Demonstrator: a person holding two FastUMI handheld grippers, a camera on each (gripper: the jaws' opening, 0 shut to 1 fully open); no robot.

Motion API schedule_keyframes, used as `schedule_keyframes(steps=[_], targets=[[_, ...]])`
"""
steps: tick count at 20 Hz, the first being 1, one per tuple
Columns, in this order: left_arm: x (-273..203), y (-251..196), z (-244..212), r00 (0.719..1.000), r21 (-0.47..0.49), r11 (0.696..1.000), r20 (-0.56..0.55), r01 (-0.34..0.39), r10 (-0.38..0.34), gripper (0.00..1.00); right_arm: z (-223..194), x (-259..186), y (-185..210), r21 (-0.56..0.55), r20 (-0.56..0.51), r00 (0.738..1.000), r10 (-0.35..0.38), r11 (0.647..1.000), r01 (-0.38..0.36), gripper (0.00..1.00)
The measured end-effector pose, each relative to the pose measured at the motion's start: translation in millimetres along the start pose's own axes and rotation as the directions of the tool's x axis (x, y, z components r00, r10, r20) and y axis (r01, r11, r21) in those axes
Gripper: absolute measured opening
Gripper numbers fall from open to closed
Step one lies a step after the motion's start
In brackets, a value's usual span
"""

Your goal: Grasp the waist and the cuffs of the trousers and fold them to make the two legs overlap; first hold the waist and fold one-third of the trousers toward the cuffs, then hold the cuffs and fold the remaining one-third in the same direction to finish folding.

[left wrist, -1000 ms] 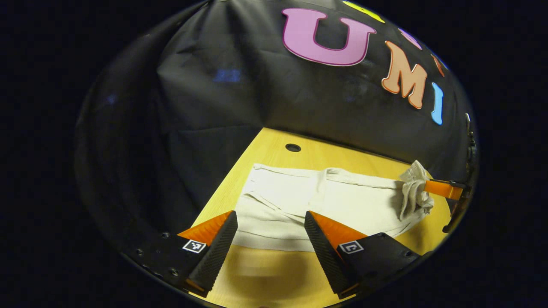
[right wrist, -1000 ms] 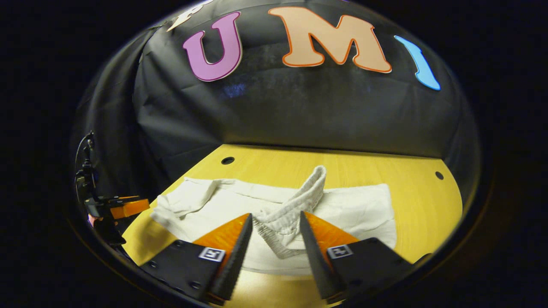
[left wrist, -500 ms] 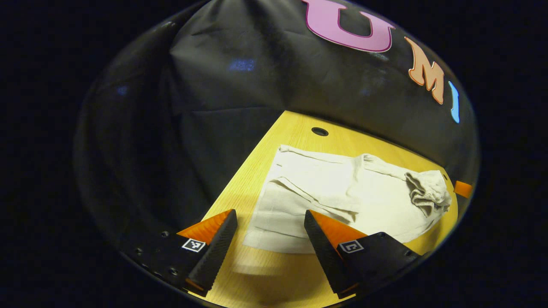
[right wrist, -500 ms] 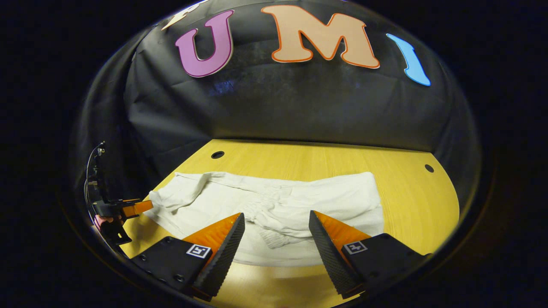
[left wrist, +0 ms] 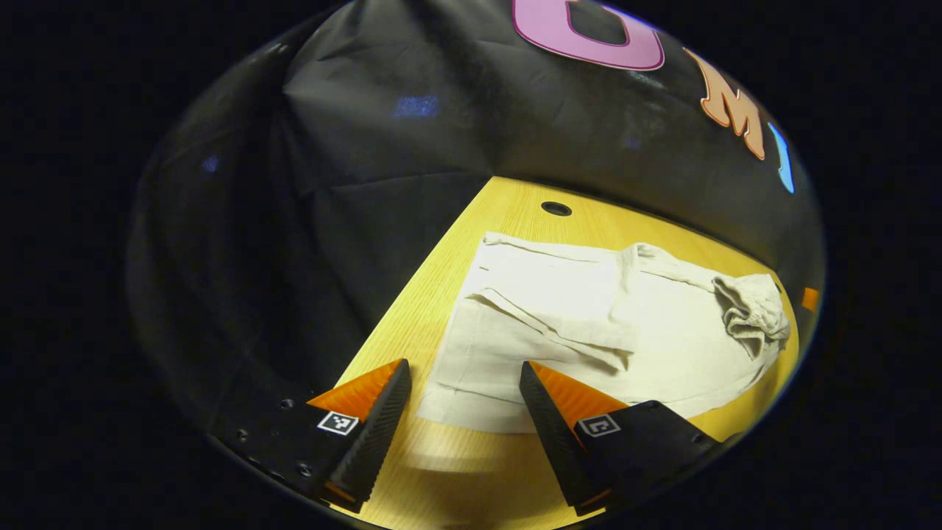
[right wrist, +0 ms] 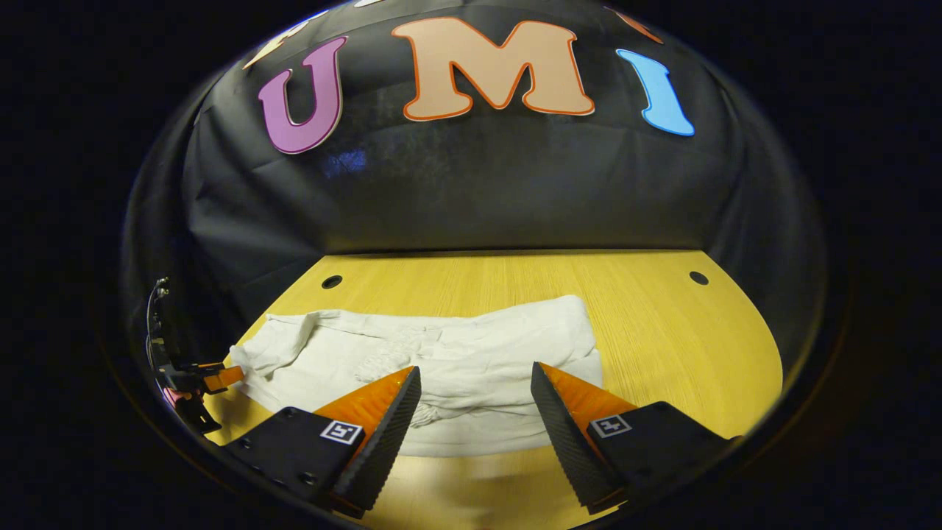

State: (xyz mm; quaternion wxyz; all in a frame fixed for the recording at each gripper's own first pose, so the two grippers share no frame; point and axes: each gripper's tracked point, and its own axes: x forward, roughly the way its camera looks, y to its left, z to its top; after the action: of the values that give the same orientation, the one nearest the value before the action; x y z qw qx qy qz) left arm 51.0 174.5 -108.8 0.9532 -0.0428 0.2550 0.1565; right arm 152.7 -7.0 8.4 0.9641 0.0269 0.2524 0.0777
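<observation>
One trousers (right wrist: 441,368), two open claws: left claw (left wrist: 460,412), right claw (right wrist: 475,416).

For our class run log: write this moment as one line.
trousers: on table, waist folded over | left gripper: open, near cuffs | right gripper: open, above waist fold

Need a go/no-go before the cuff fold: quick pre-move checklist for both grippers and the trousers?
1. Left gripper open, holding nothing: ok.
2. Right gripper open, holding nothing: ok.
3. Waist end of the cream cloth trousers released and lying on the legs: ok.
4. Waist fold flat: not ok, bunched in the left gripper view.
5. Cuff edge lies just ahead of the left gripper: ok.
6. Trousers fully on the yellow wooden table: ok.
</observation>
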Motion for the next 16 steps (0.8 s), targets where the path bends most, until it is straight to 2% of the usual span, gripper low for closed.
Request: schedule_keyframes(steps=[1, 2, 3, 4, 6, 9, 10, 11, 15, 16], targets=[[2, -2, -1, 1.0, 0.014, 1.0, -0.005, -0.007, 0.007, 0.9, 1, 0, -1, 0.004, 0.003, 1.0, -0.001, 1.0, 0.001, 0.96], [3, -6, 1, 1.0, 0.016, 1.0, -0.001, 0.0, 0.0, 0.9, 1, 1, -1, 0.009, 0.002, 1.0, 0.002, 1.0, -0.002, 0.96], [2, -9, 1, 1.0, 0.016, 1.0, -0.003, 0.002, -0.002, 0.79, 1, 1, -2, 0.011, 0.002, 1.0, 0.003, 1.0, -0.003, 0.96], [3, -13, 1, 1.0, 0.013, 1.0, 0.003, 0.008, -0.008, 0.73, 2, 0, -3, 0.009, 0.0, 1.0, 0.004, 1.0, -0.004, 0.96], [3, -22, 3, 0.999, 0.014, 0.999, 0.009, 0.03, -0.031, 0.5, 1, 2, -4, 0.005, -0.004, 1.0, 0.011, 1.0, -0.011, 0.96], [4, -30, 5, 0.999, 0.013, 0.999, 0.017, 0.049, -0.049, 0.03, 1, 0, -8, -0.011, -0.008, 1.0, 0.017, 1.0, -0.017, 0.96], [4, -29, 7, 0.998, 0.013, 0.999, 0.023, 0.052, -0.053, 0.01, 2, -1, -10, -0.018, -0.008, 1.0, 0.015, 1.0, -0.016, 0.92], [2, -30, 9, 0.998, 0.012, 0.998, 0.028, 0.054, -0.054, 0.0, 2, -3, -11, -0.024, -0.007, 1.0, 0.015, 1.0, -0.015, 0.97], [-6, -37, 22, 0.997, 0.007, 0.998, 0.047, 0.061, -0.062, 0.0, 6, -11, -22, -0.035, 0.001, 1.0, 0.007, 0.999, -0.007, 0.96], [-10, -43, 28, 0.996, 0.0, 0.997, 0.055, 0.072, -0.072, 0.0, 7, -14, -26, -0.037, 0.003, 1.0, 0.002, 0.999, -0.002, 0.92]])
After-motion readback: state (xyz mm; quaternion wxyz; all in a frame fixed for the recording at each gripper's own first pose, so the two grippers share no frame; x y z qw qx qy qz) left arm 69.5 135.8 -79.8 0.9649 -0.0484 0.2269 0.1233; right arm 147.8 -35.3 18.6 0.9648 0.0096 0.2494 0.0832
